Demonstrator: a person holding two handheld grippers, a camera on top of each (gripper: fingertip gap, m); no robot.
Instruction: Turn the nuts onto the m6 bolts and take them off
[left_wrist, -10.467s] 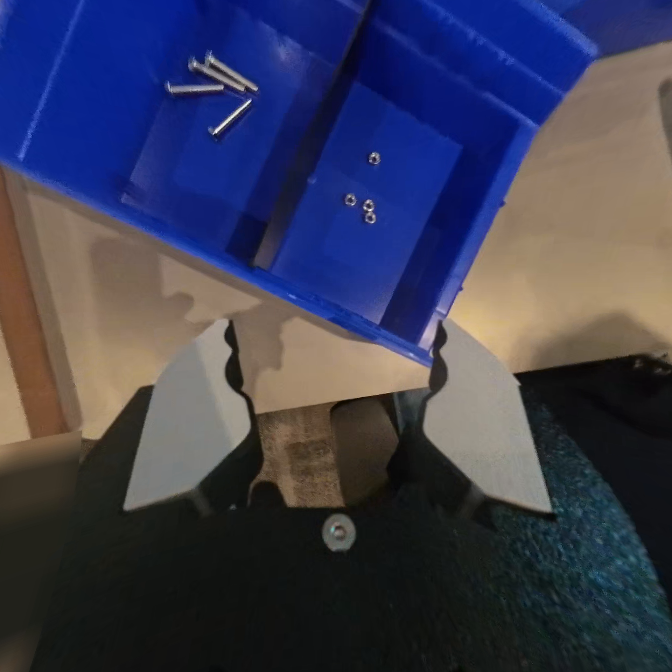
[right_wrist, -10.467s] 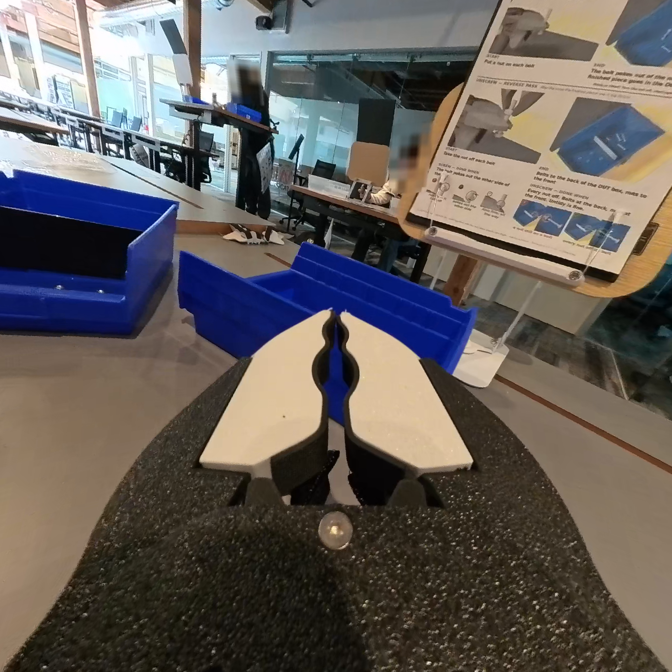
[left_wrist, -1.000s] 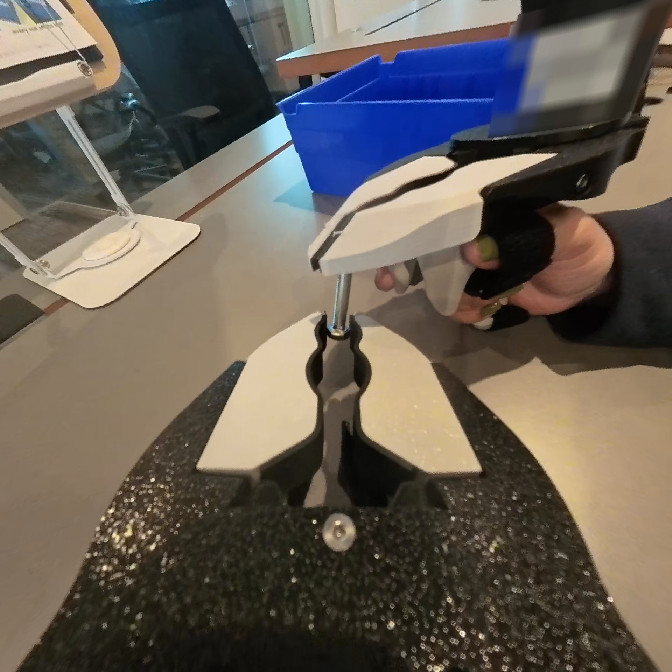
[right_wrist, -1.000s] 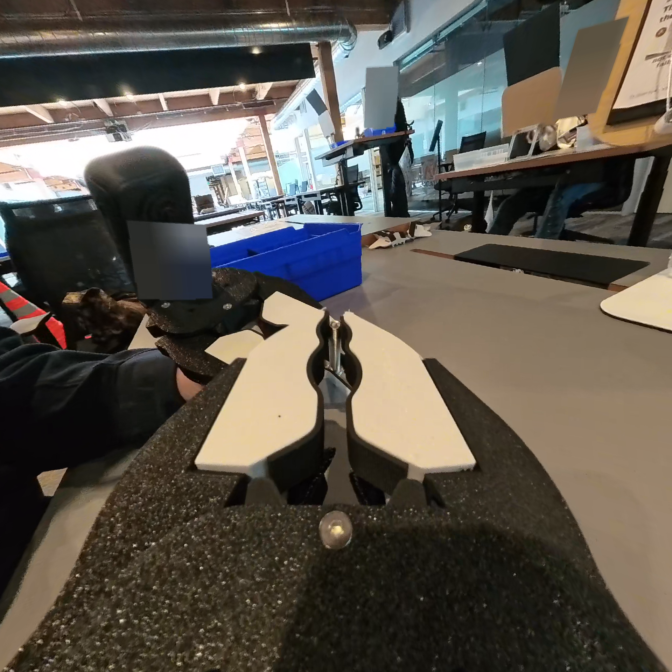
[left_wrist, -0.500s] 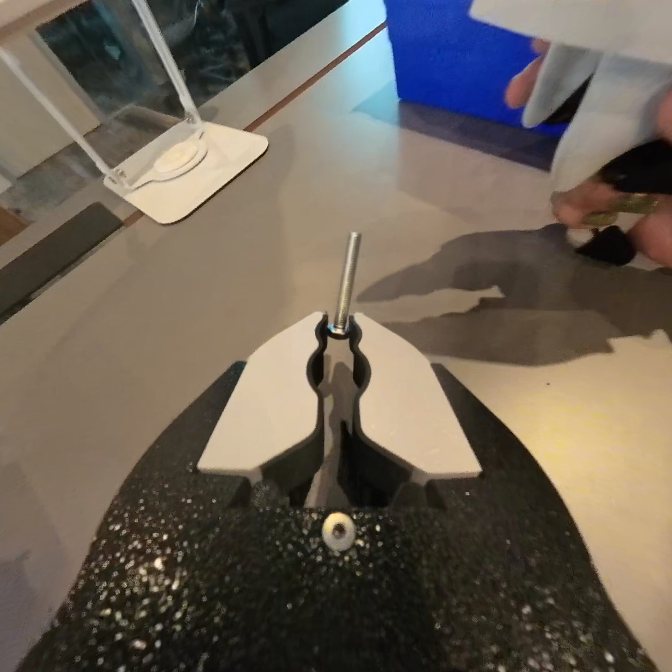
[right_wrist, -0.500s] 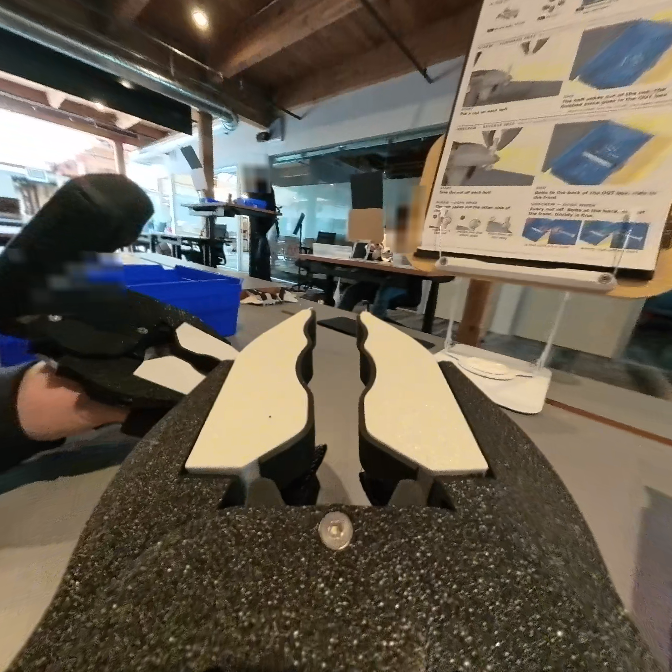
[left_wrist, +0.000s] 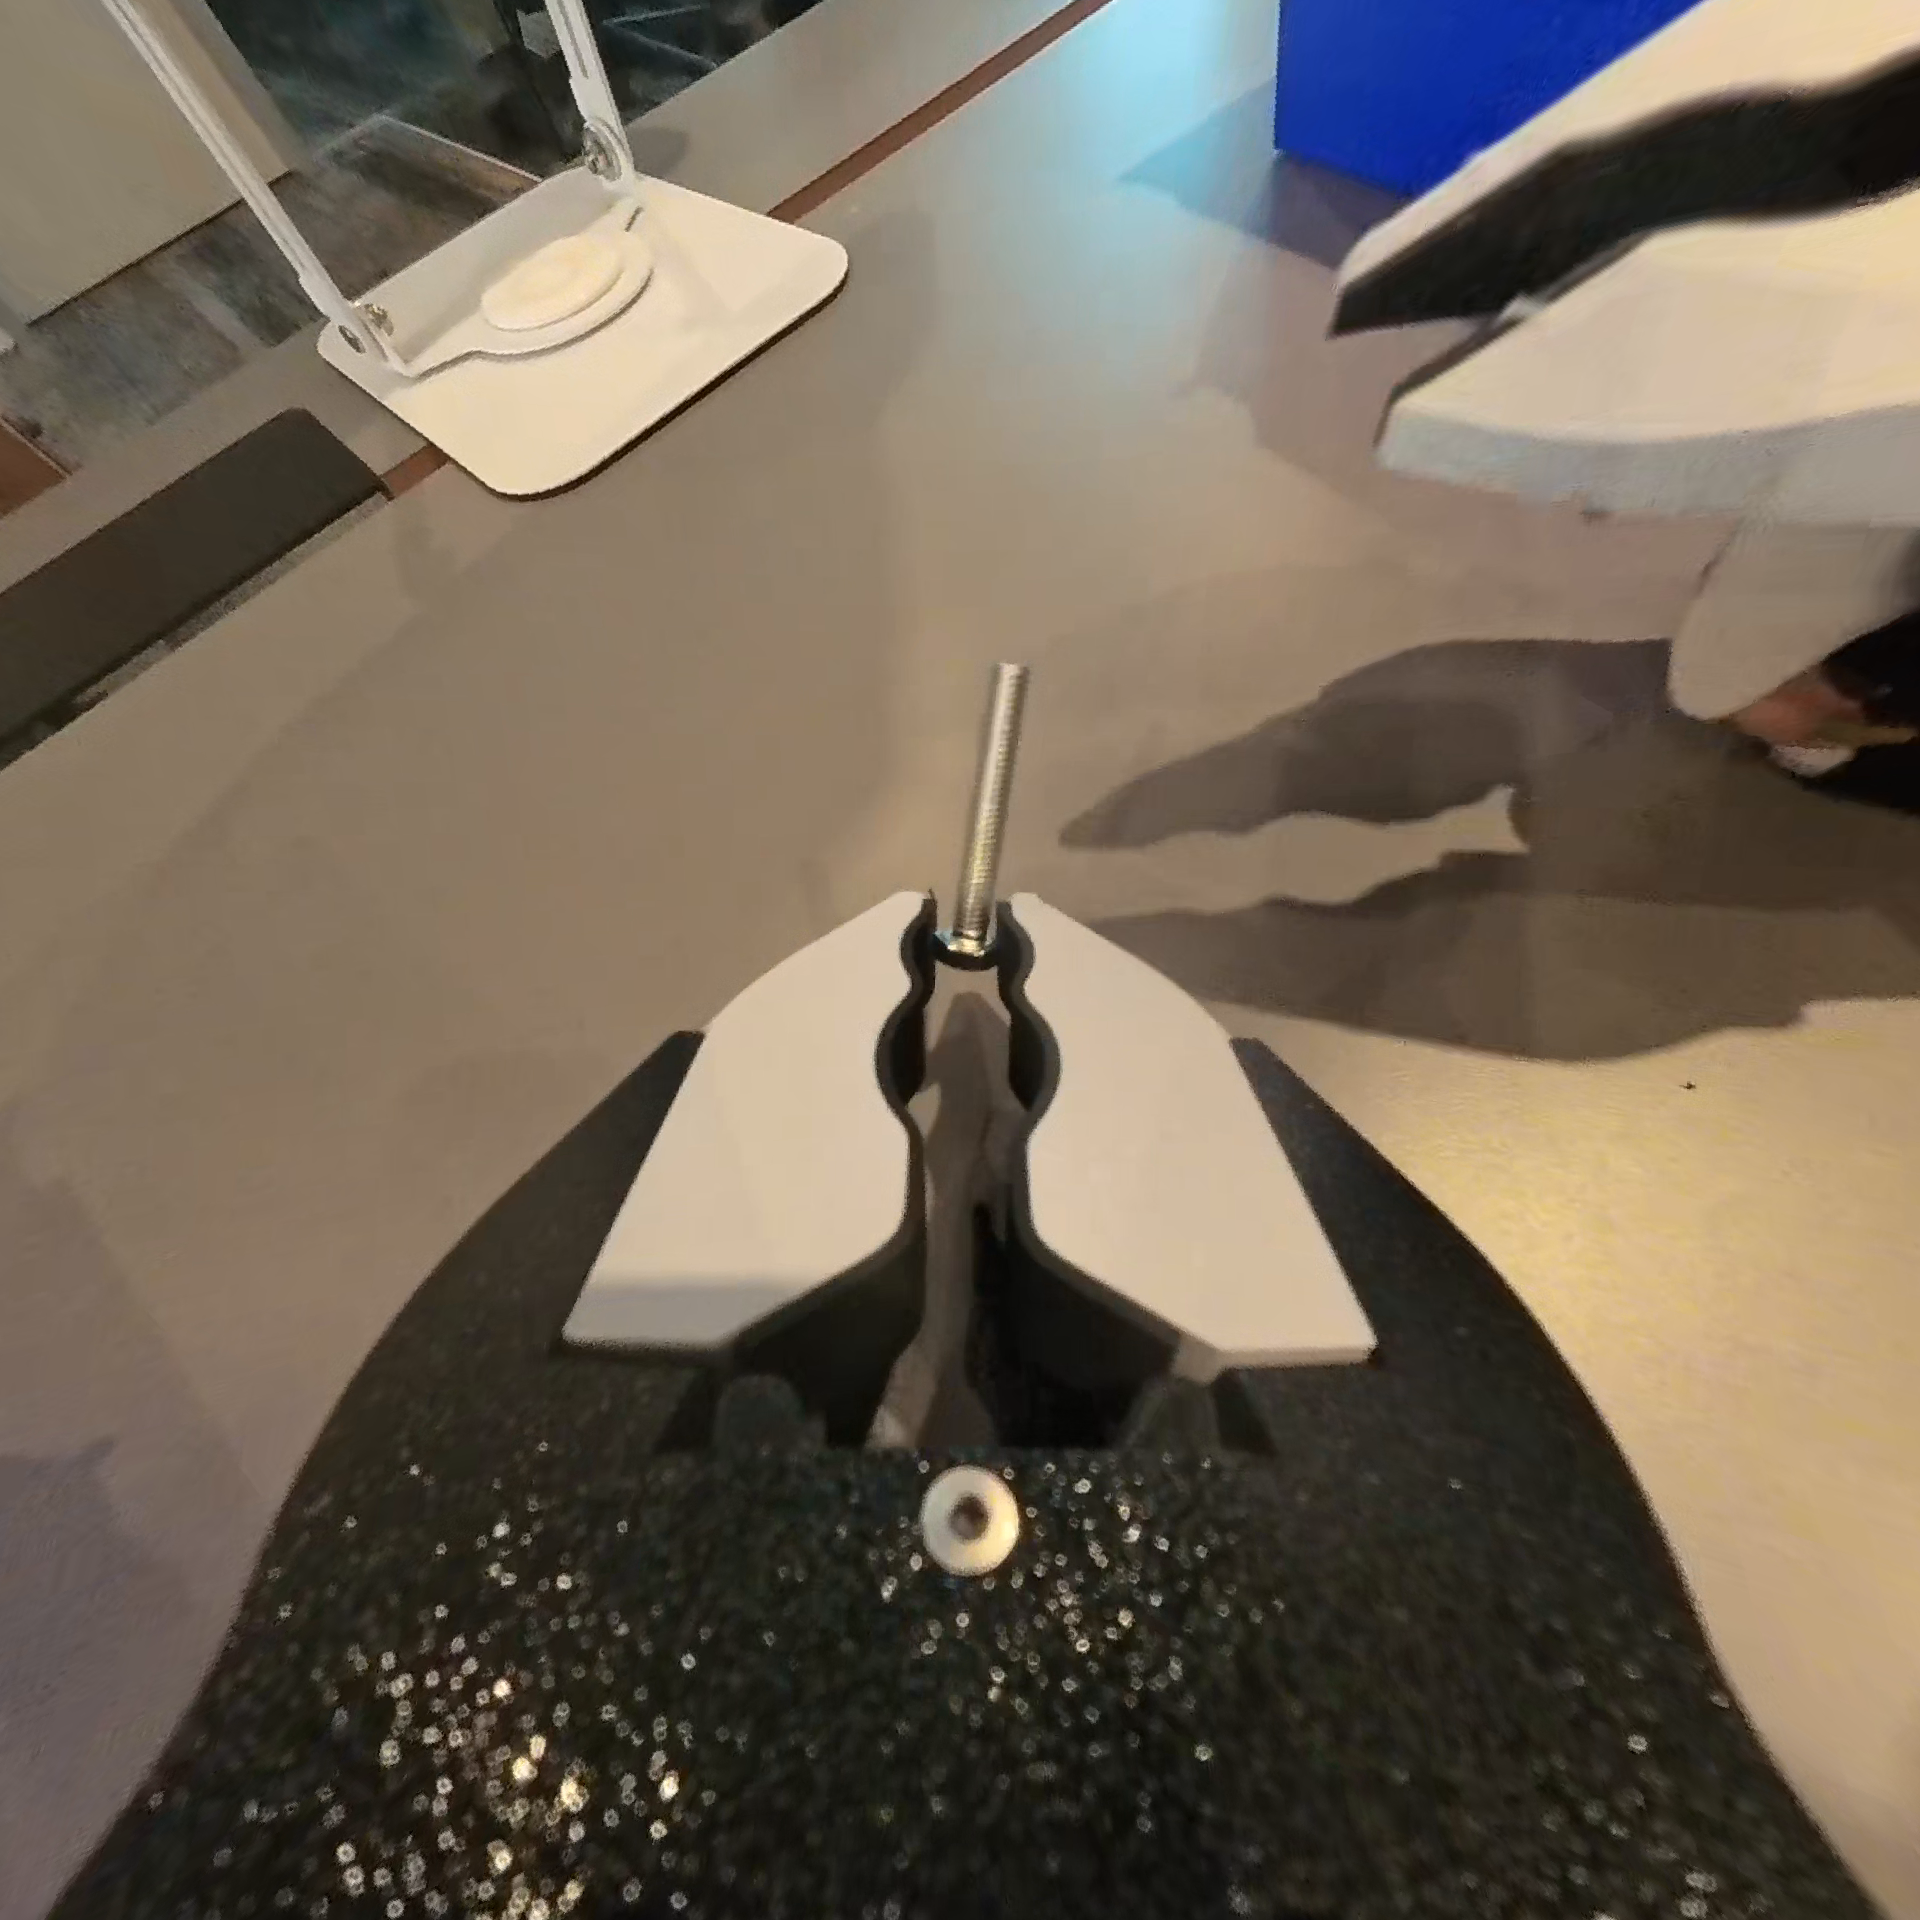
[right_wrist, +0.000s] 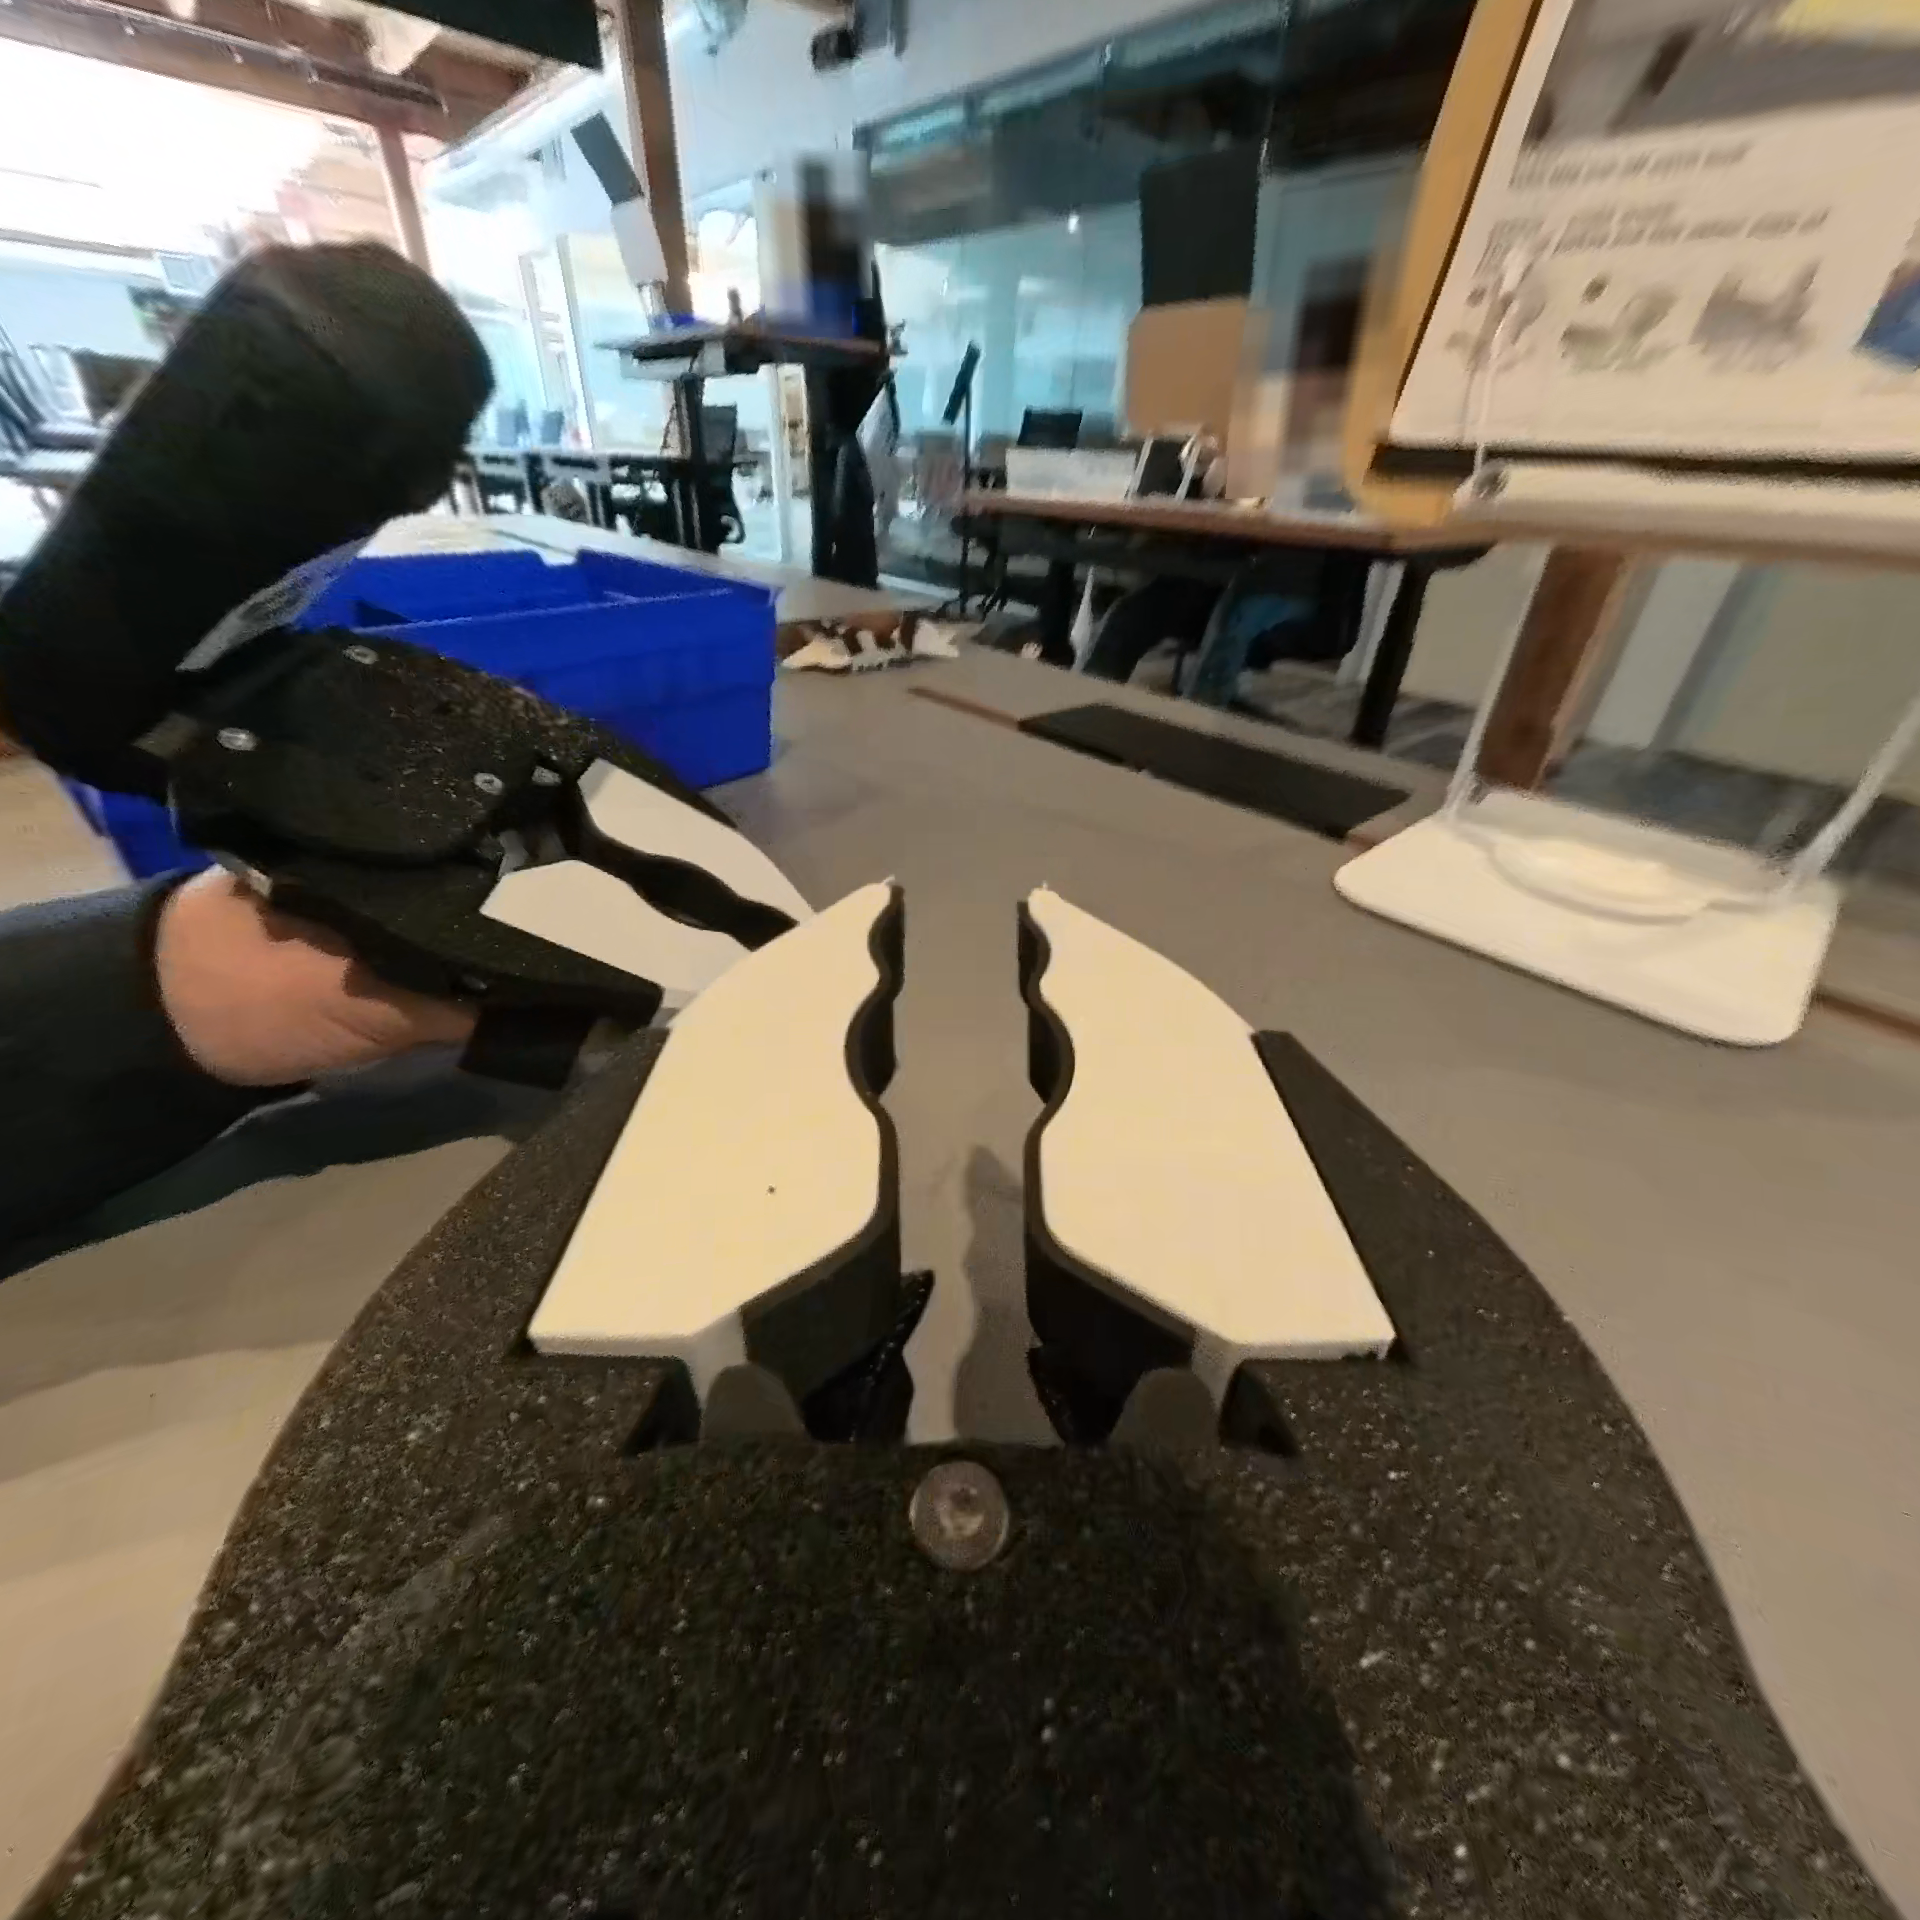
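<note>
The left gripper is clenched on the head end of a bolt, pinching it in the foremost notch of its scalloped inner edges. The bolt is thin, bright steel, threaded along its whole visible shank, and stands out past the fingertips over the table, tilted slightly right. No nut is visible on the shank. The fingers are flat, matte white plates with black wavy inner pads, set in a grainy, speckled black body.

The right gripper is released, its jaws parted with only bare grey tabletop showing between them. In the left wrist view it appears blurred at the far right, above the surface and well apart from the bolt, throwing a jagged shadow beneath.

The table is smooth, matte grey with a thin brown edge strip at the far left. A white, round-cornered stand base with clear struts sits at the far left, a glossy blue plastic bin farther back. Between the bolt tip and these lies open, flat tabletop.
</note>
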